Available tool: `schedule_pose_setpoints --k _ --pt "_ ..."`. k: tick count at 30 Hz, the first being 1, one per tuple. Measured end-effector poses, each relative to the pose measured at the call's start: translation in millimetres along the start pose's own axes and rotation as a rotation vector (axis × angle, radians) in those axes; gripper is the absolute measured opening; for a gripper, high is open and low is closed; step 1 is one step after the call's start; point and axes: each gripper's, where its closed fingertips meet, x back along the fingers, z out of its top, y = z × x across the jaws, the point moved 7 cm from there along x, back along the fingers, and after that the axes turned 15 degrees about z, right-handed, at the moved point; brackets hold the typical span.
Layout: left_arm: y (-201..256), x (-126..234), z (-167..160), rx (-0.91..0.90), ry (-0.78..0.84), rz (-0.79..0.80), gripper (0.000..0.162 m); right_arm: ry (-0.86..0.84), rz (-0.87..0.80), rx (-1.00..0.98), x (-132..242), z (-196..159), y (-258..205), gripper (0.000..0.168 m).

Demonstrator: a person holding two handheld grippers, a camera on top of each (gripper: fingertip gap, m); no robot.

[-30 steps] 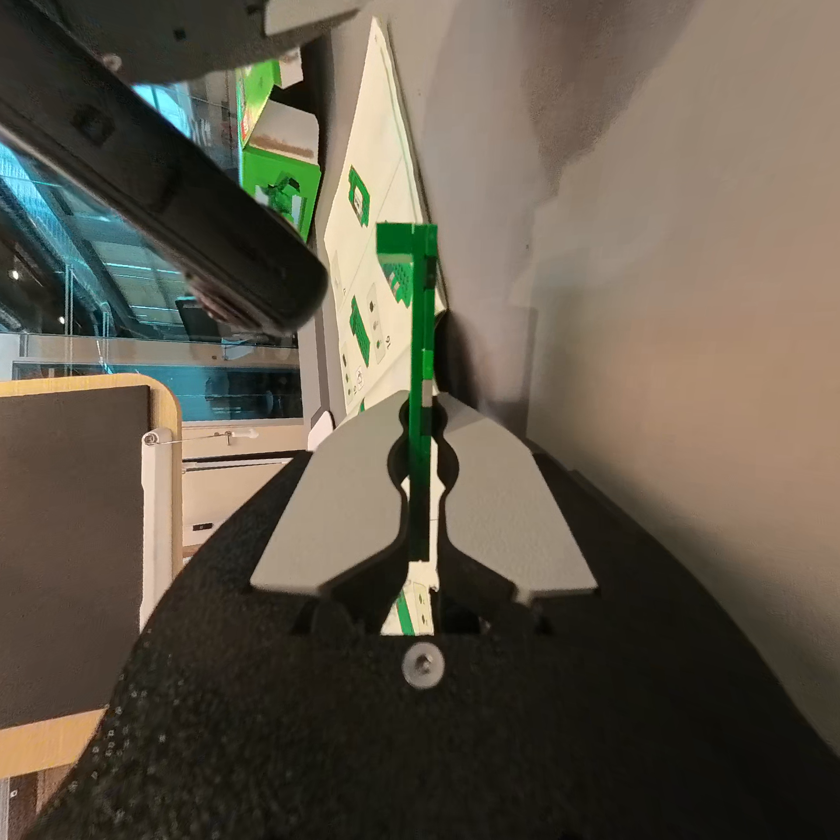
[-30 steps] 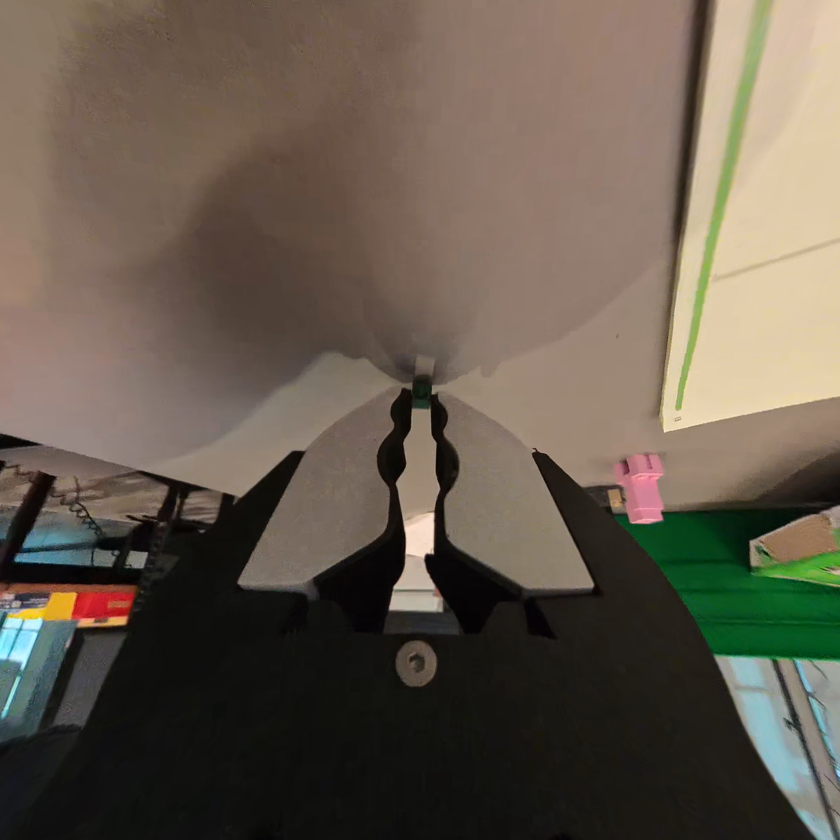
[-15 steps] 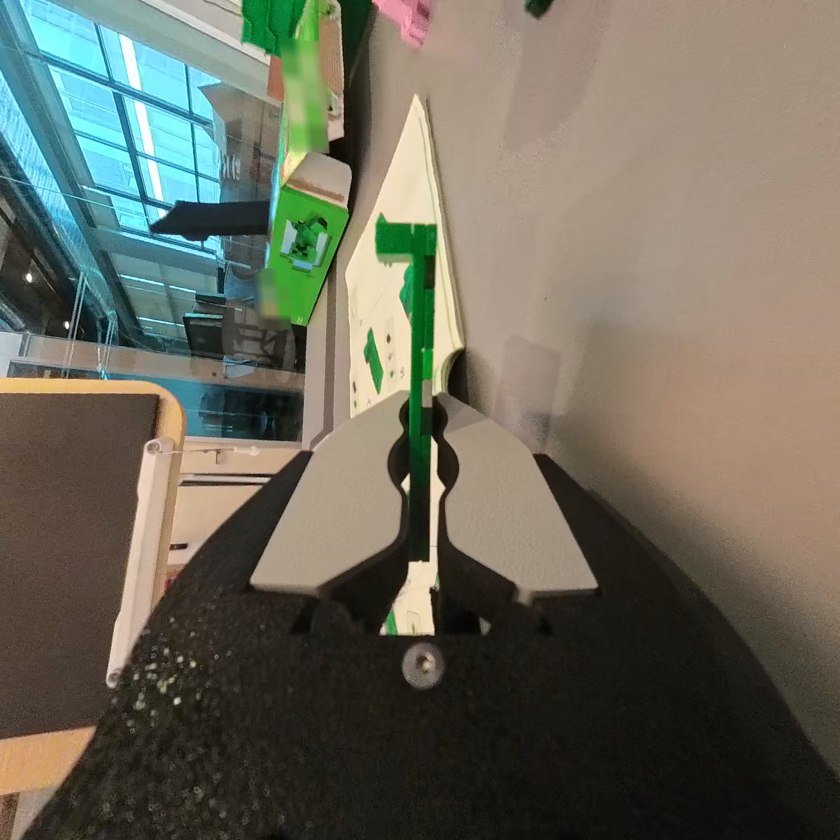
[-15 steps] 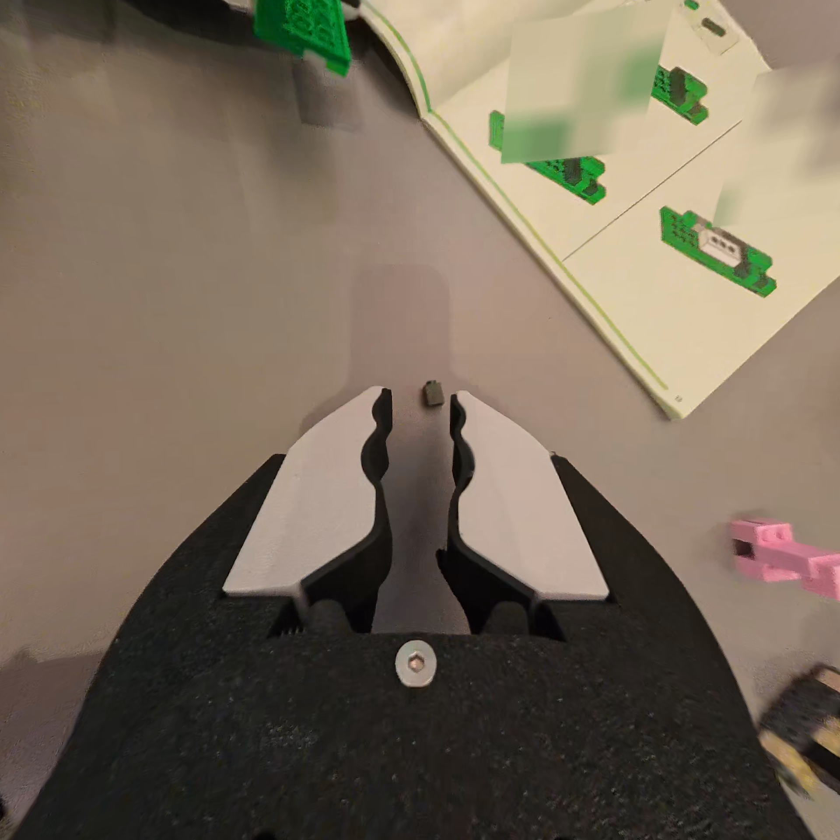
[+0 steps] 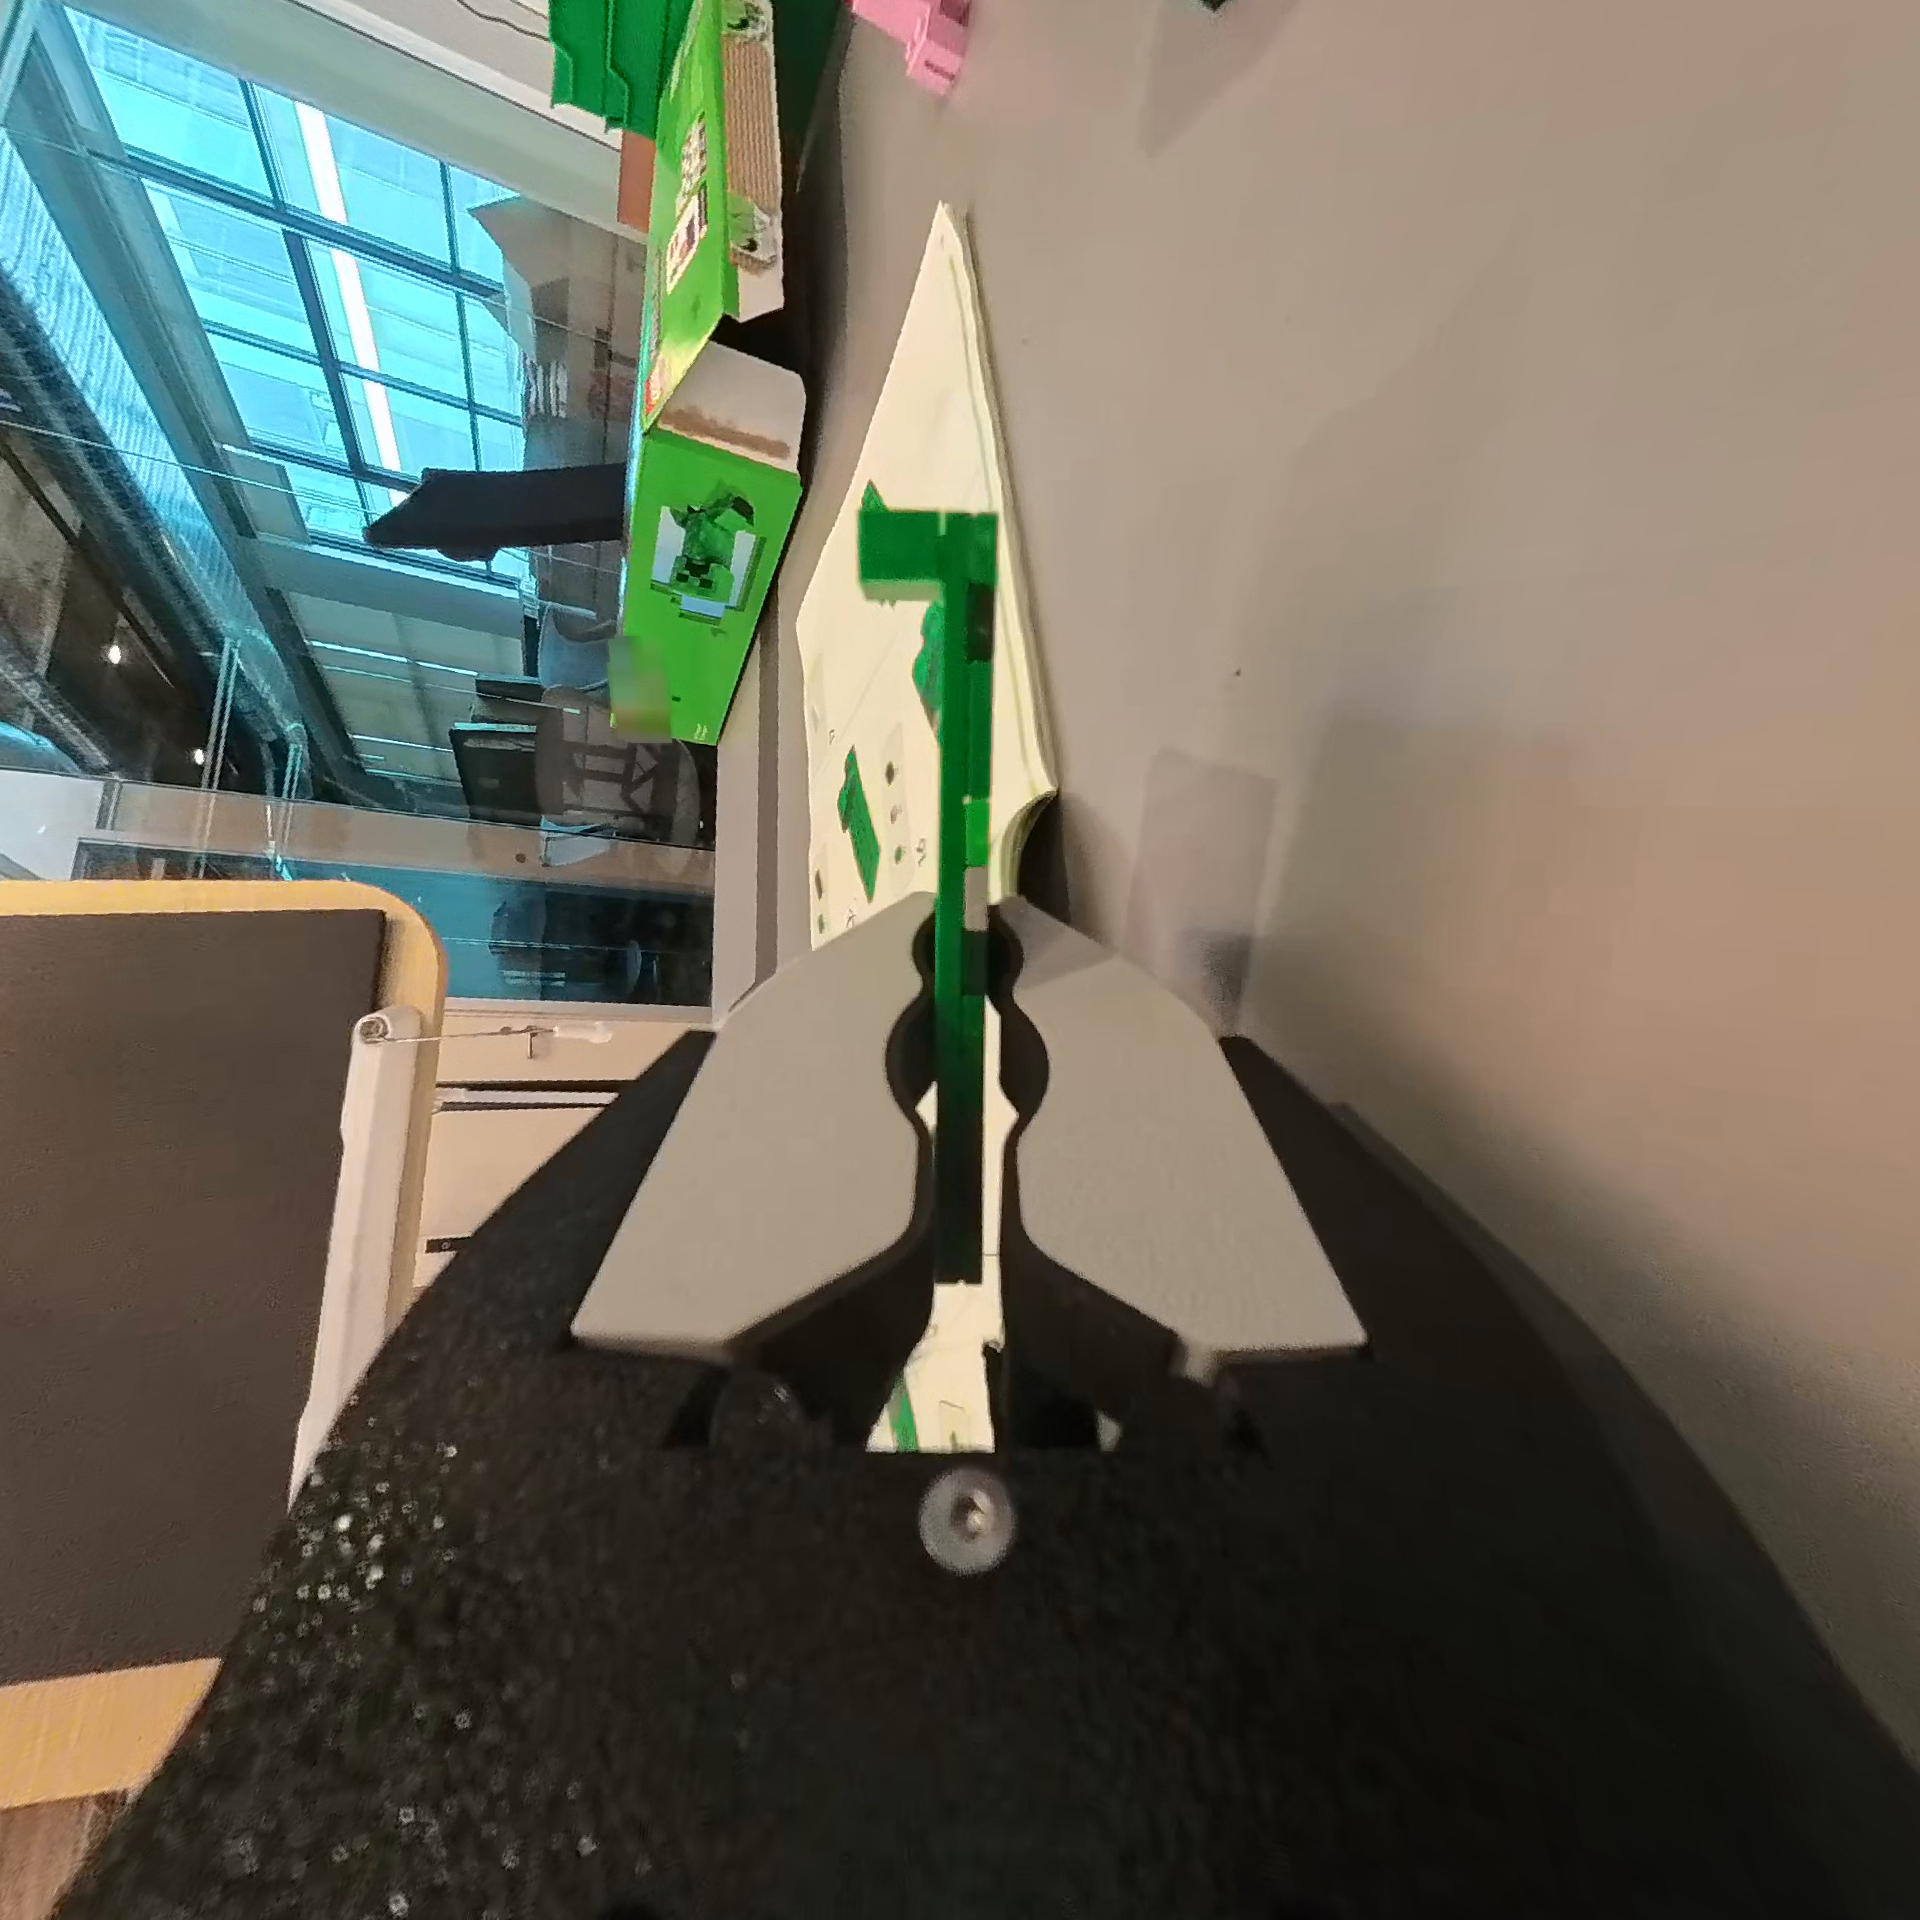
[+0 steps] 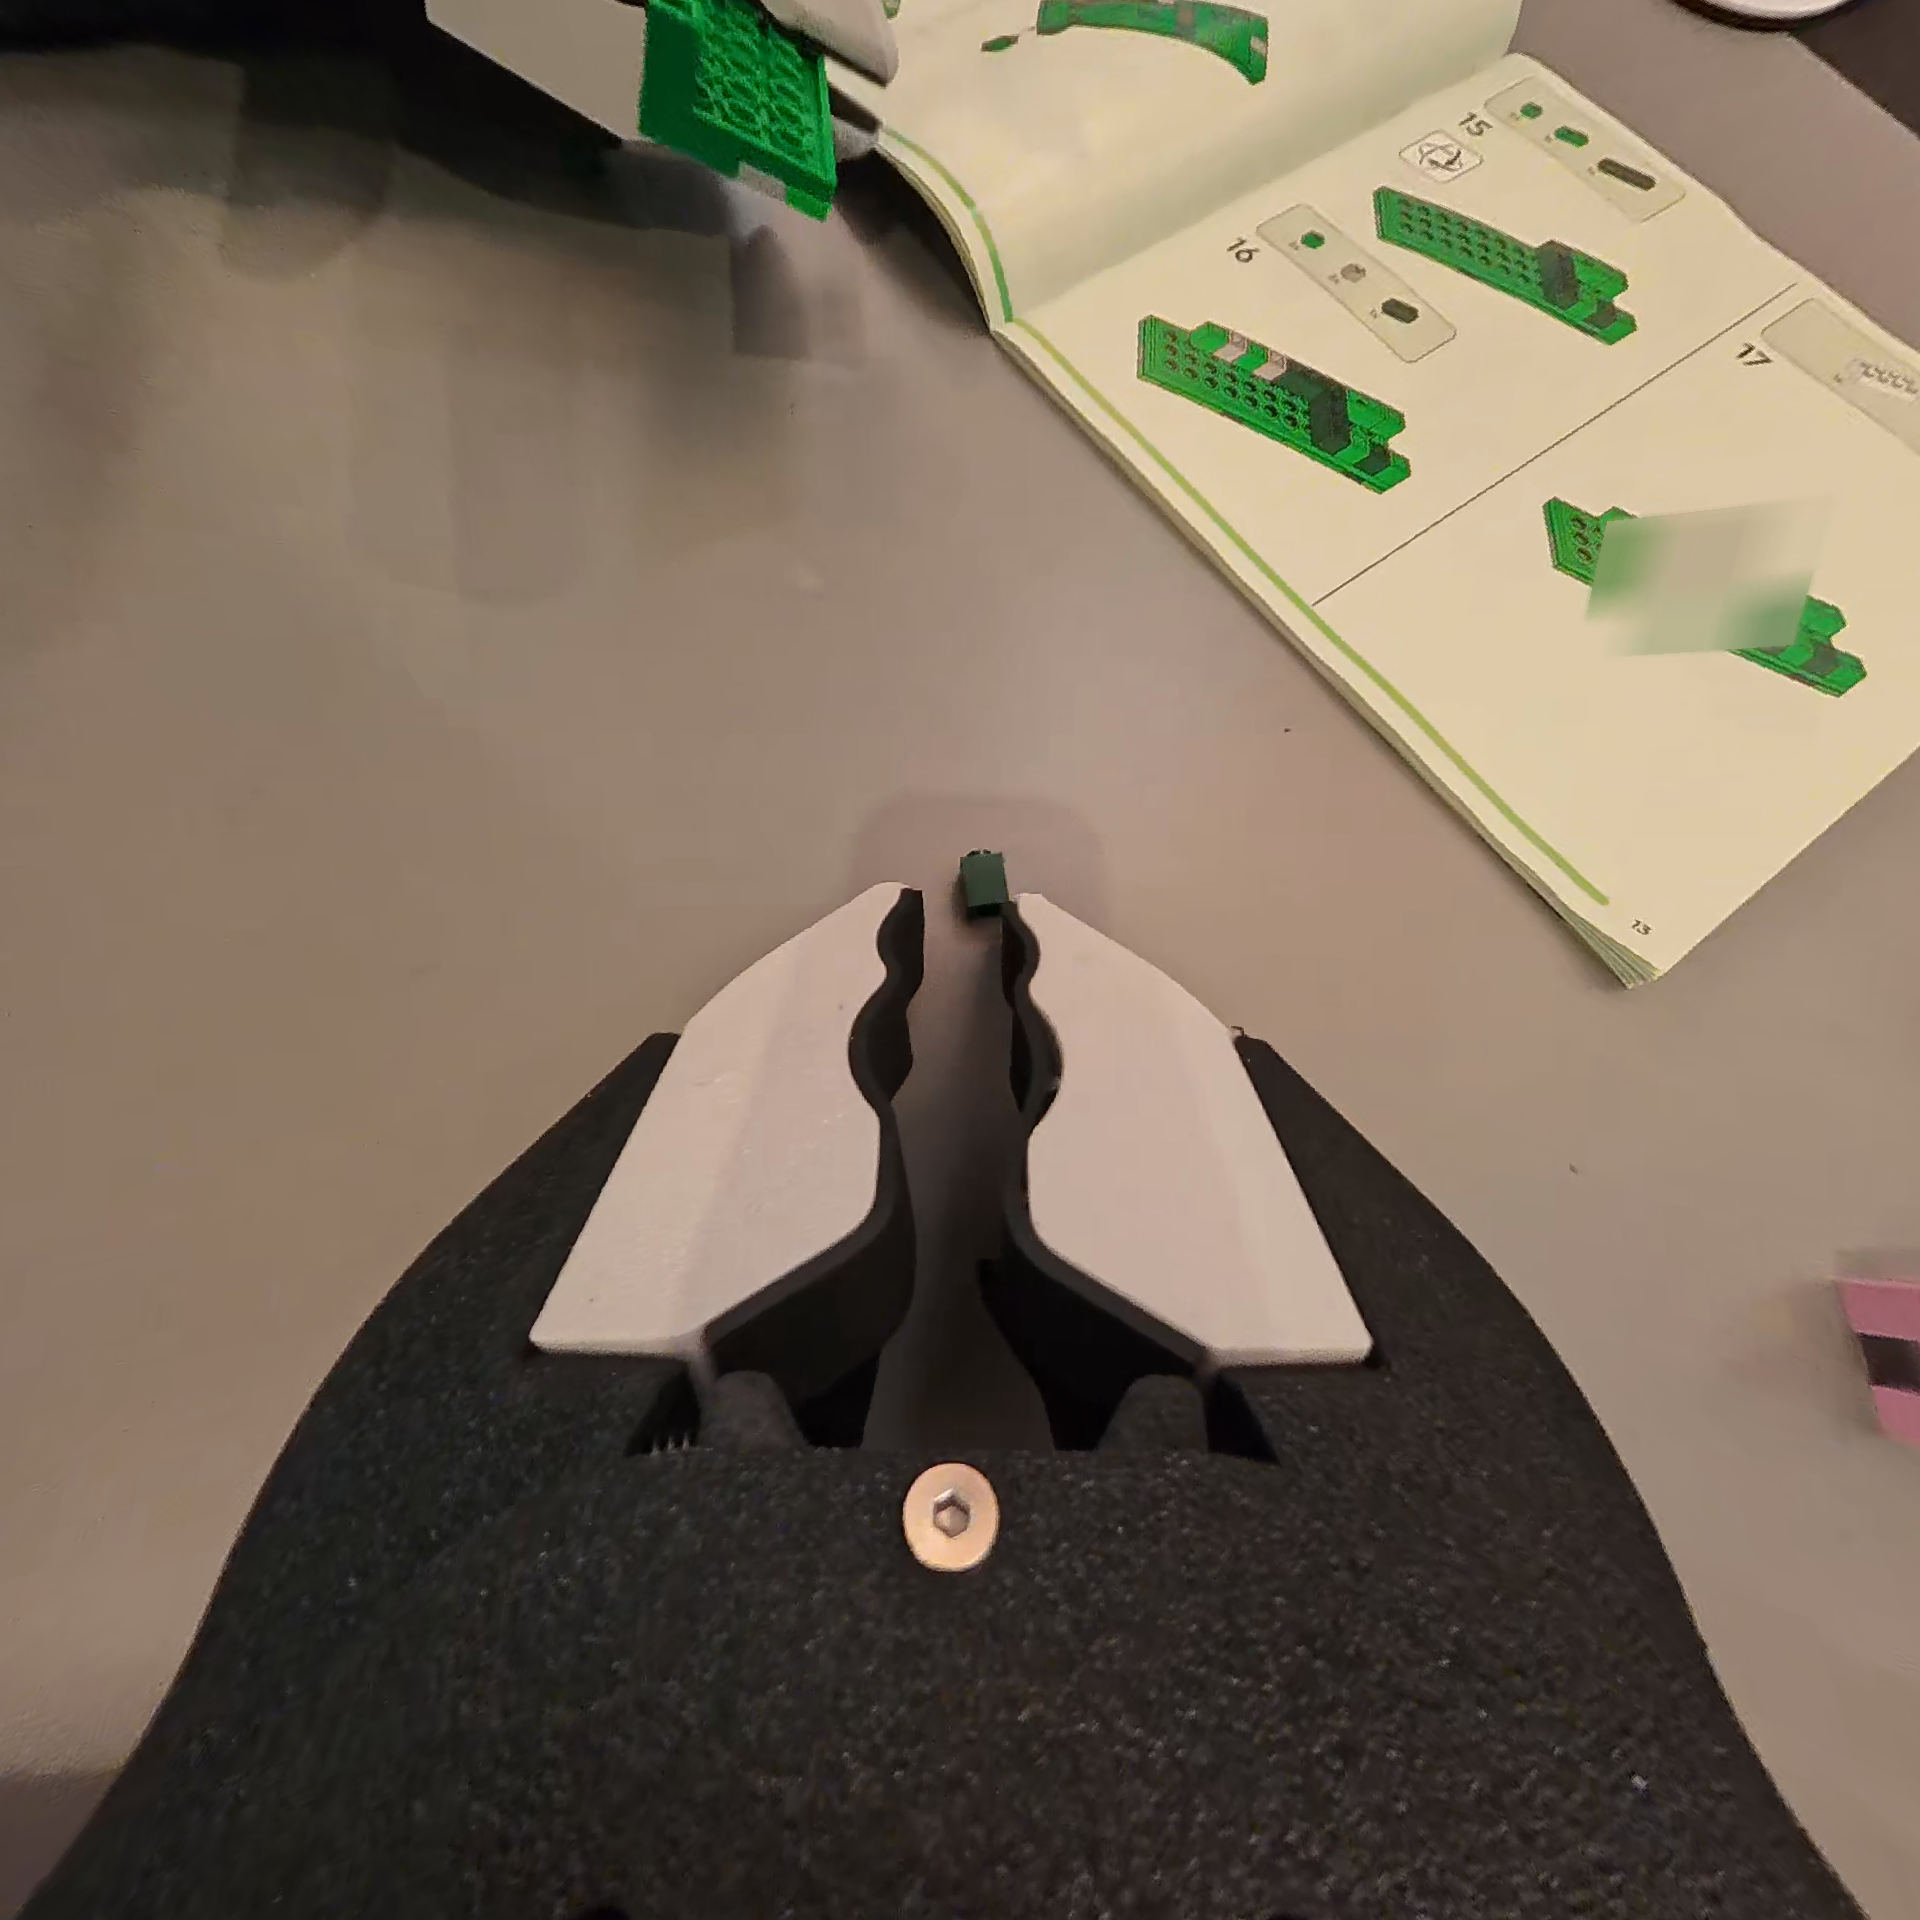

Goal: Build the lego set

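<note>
My left gripper [image 5: 961, 920] is shut on a flat green lego plate assembly [image 5: 961, 727]. It holds the assembly edge-on above the grey table, with a green block at the far end. The assembly also shows in the right wrist view [image 6: 738, 114], top left, held by the left gripper's fingers [image 6: 831, 21]. My right gripper [image 6: 961, 902] is open with a narrow gap. A small dark green brick [image 6: 982, 883] lies on the table [image 6: 416, 727] just beyond its tips, close to the right fingertip [image 6: 1023, 920].
An open instruction booklet [image 6: 1455, 468] lies at the far right, and shows in the left wrist view [image 5: 894, 727] behind the plate. A green lego box [image 5: 707, 582] stands past it. A pink piece [image 6: 1886, 1361] lies at the right edge; another pink piece [image 5: 930, 42] is far off. Across from one pair of fingers to the other is roughly 15 cm.
My right gripper let go of the small dark green brick, which now lies on the table, and drew back; its jaws then narrowed around it. My left gripper kept its hold and swung slightly.
</note>
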Motion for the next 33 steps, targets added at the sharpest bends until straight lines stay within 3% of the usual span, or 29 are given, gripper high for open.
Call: schedule_pose_setpoints --k 5,11,33 --pt "2.8 -0.5 -0.1 -0.016 -0.007 -0.009 0.006 0.001 -0.003 -0.009 -0.3 0.4 1.2 0.025" --pt "3.5 -0.9 -1.1 -0.009 -0.013 -0.014 0.006 0.004 -0.008 -0.014 -1.1 1.2 2.2 0.025" --pt "4.1 -0.3 -1.1 -0.007 -0.011 -0.019 0.006 0.008 -0.032 -0.018 -1.3 1.8 3.5 0.008"
